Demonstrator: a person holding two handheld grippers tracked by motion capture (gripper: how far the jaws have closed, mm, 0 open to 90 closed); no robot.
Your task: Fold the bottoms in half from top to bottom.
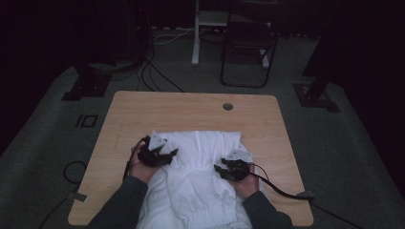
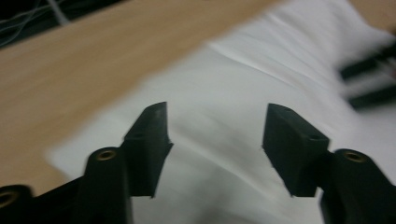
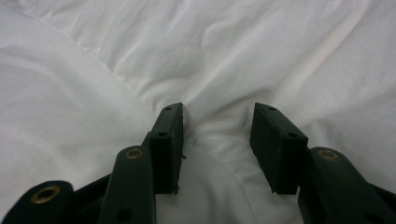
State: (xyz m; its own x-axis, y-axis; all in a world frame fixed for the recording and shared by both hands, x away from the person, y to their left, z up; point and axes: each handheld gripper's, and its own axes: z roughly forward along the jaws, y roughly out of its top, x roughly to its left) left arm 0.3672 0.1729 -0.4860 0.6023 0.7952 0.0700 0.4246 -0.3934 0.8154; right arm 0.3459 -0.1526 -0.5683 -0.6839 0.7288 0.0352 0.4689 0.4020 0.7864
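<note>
While lying across near half of light wooden table (image 1: 143, 109), white crumpled cloth garment (image 1: 200, 171) shows folds, ribbed hem. Left gripper (image 2: 215, 130) hovers over cloth, jaws wide, nothing between. Right gripper (image 3: 217, 128) presses into cloth, jaws half apart, fold bunched between them.

White garment (image 1: 198, 164) lying crumpled on the bench (image 1: 143, 112)
The white cloth is lying partly folded and wrinkled across the near half, its gathered elastic hem hanging toward the near edge, folds bunching at its middle.
</note>
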